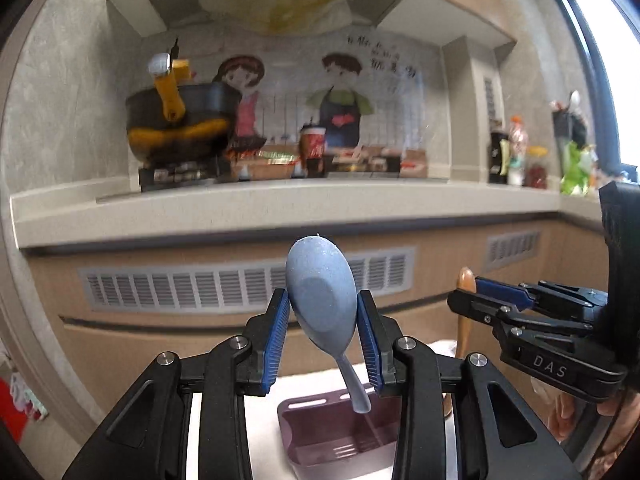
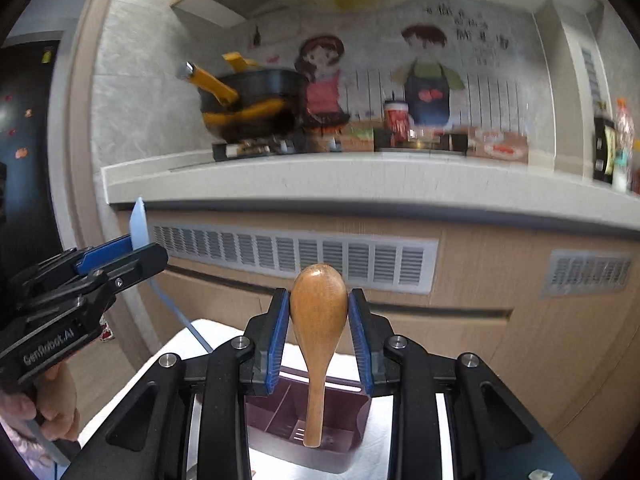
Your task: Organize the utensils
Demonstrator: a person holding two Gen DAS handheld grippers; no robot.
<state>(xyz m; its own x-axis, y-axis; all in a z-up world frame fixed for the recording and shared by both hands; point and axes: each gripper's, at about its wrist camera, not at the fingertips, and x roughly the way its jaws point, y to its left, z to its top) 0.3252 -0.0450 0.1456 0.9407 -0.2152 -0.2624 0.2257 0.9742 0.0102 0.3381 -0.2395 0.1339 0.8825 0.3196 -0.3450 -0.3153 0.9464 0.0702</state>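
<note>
We have both utensils lifted but neither stowed: the mauve slotted plastic utensil holder (image 1: pixel 336 436) below looks empty, though we see only part of it. Our left gripper (image 1: pixel 323 330) clamps the pale blue plastic spoon (image 1: pixel 322 300) by its bowl, handle hanging toward the holder; our right gripper (image 2: pixel 319 330) likewise pinches the brown wooden spoon (image 2: pixel 318 320), bowl up between the pads.

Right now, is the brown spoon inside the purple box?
Not yet. The wooden spoon hangs bowl-up in the right gripper, handle tip above the purple holder.

i see a pale blue speckled spoon (image 1: pixel 322 292), a honey-brown wooden spoon (image 2: pixel 318 312), a mauve slotted caddy (image 1: pixel 320 432), black grippers with ribbed blue pads (image 1: pixel 280 336), white bench (image 2: pixel 224 336).
</note>
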